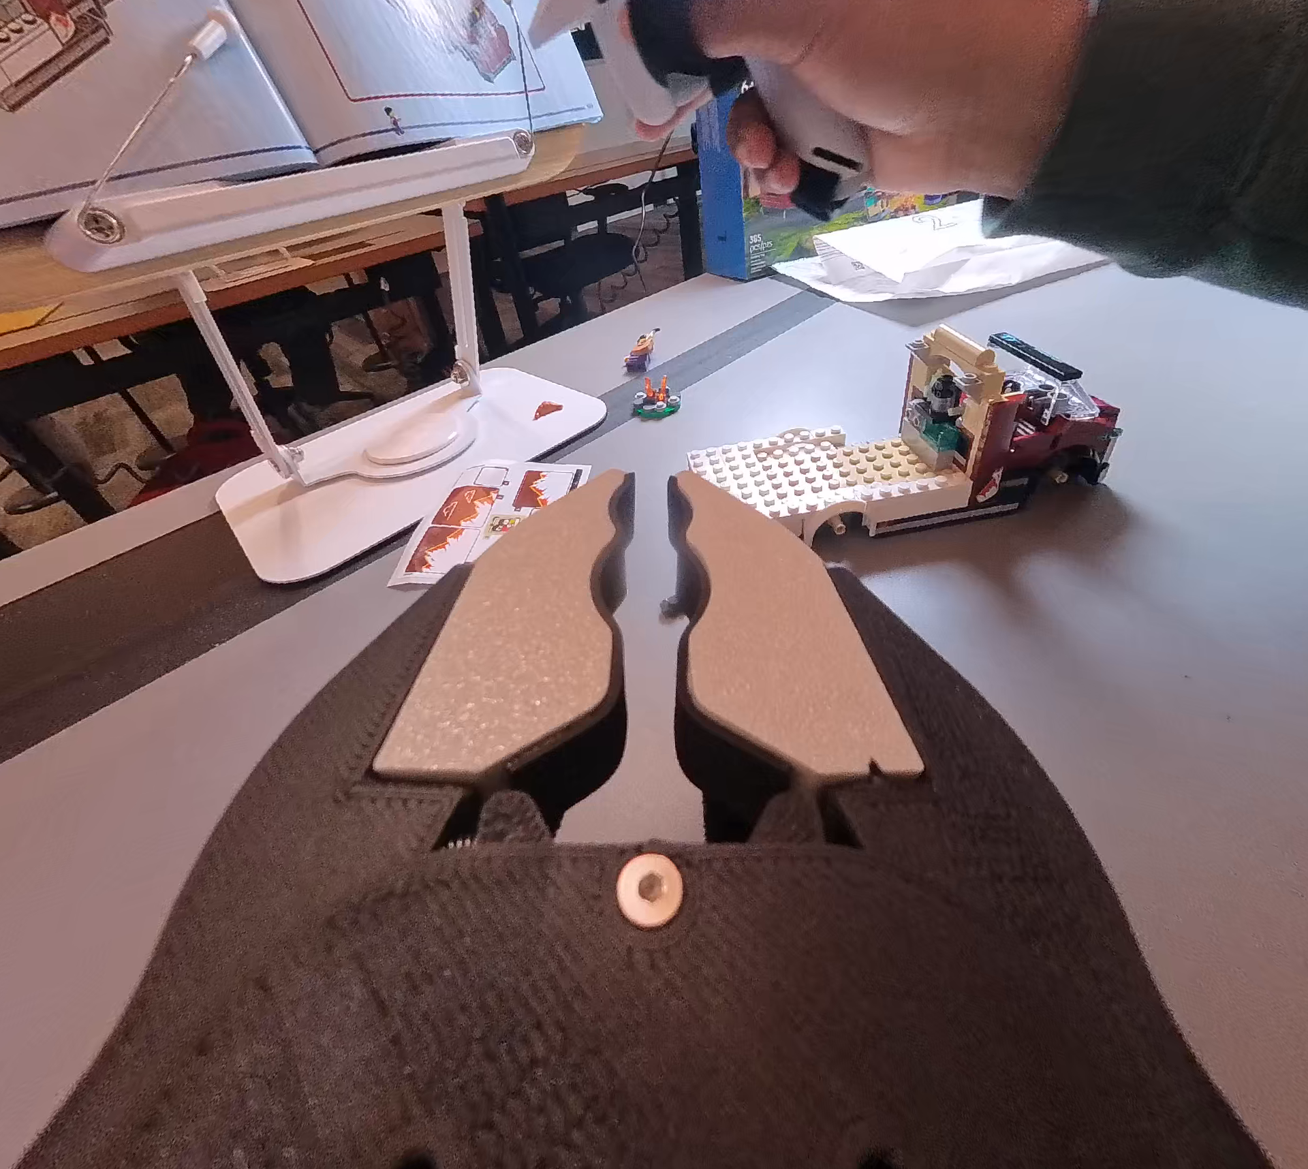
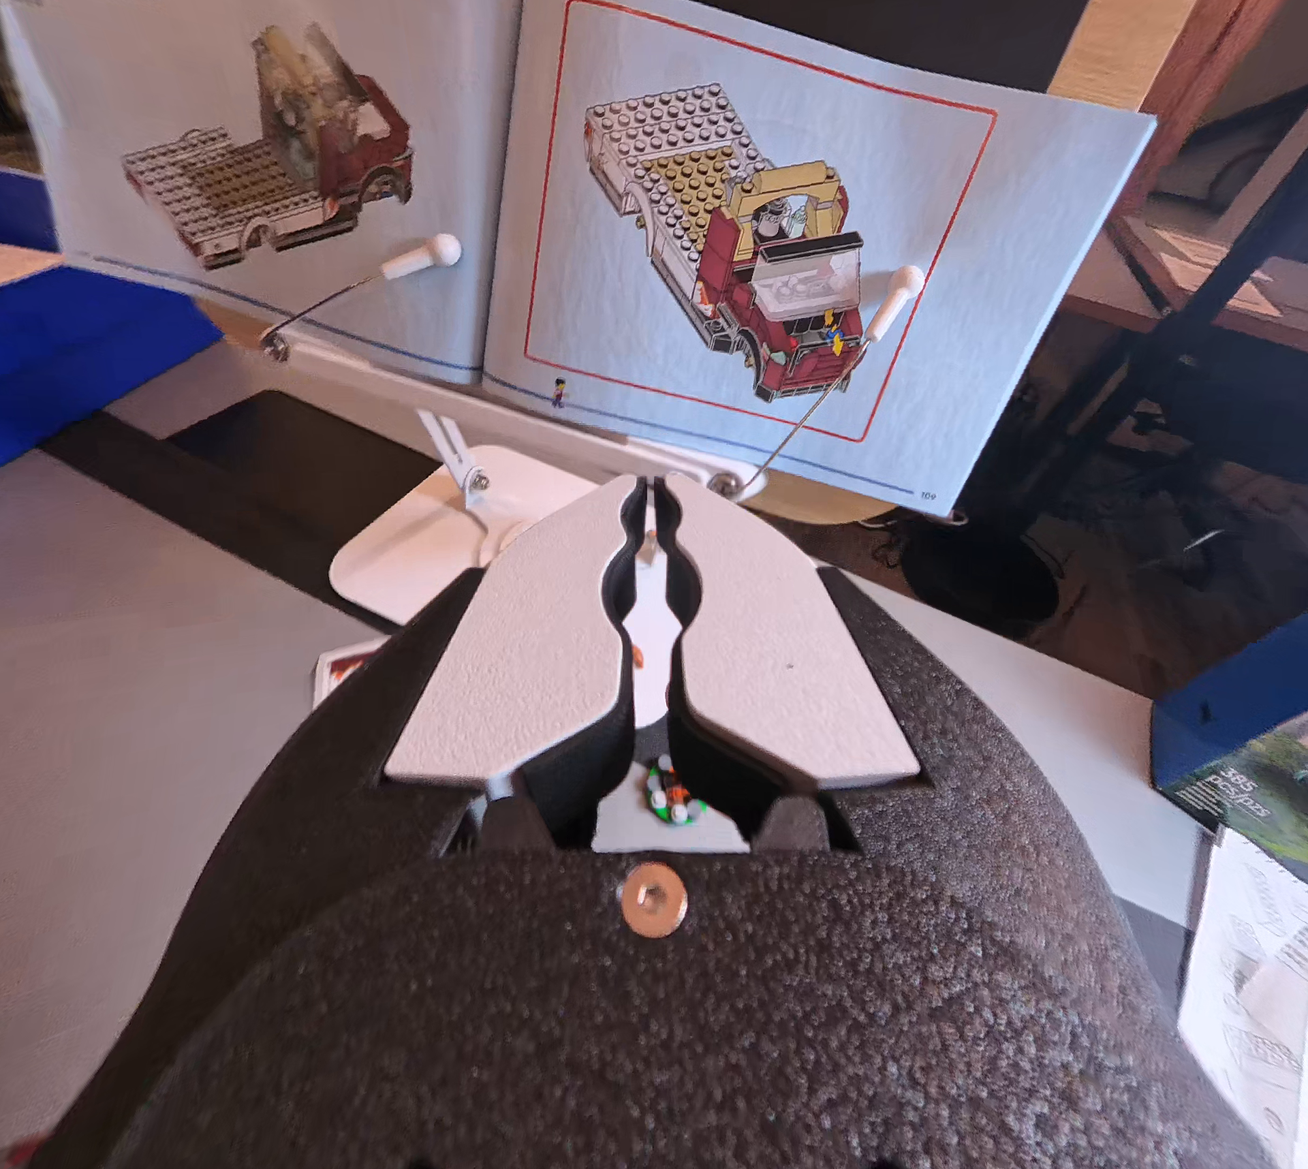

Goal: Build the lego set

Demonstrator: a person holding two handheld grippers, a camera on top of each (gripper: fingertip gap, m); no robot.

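Behind the grey desk (image 1: pixel 1062 710) wooden shelves and dark chair legs are showing, and a white stand (image 1: pixel 396 484) is holding the open manual (image 1: pixel 396 2).

In the left wrist view the truck (image 1: pixel 941 462) is sitting on the desk to the right of the stand, well apart from it. It is half built: a white and tan studded bed behind, a dark red cab with a clear windscreen in front. I judge it light and stiff, but fragile at the joints; the small cab parts could pop off under a squeeze. The low sides of the bed are looking like the safest place to hold. The sticker sheet (image 1: pixel 488 519) is lying just beside the stand base, and a small campfire piece (image 1: pixel 655 402) between stand and truck.

The left claw (image 1: pixel 651 484) is hovering slightly parted, holding nothing. The right claw (image 2: pixel 650 487) is almost closed at its tips, empty, and pointing at the manual.

Only the left view is showing the truck and the hand (image 1: pixel 885 59) carrying the other tool. Only the right view is showing the manual pages squarely.
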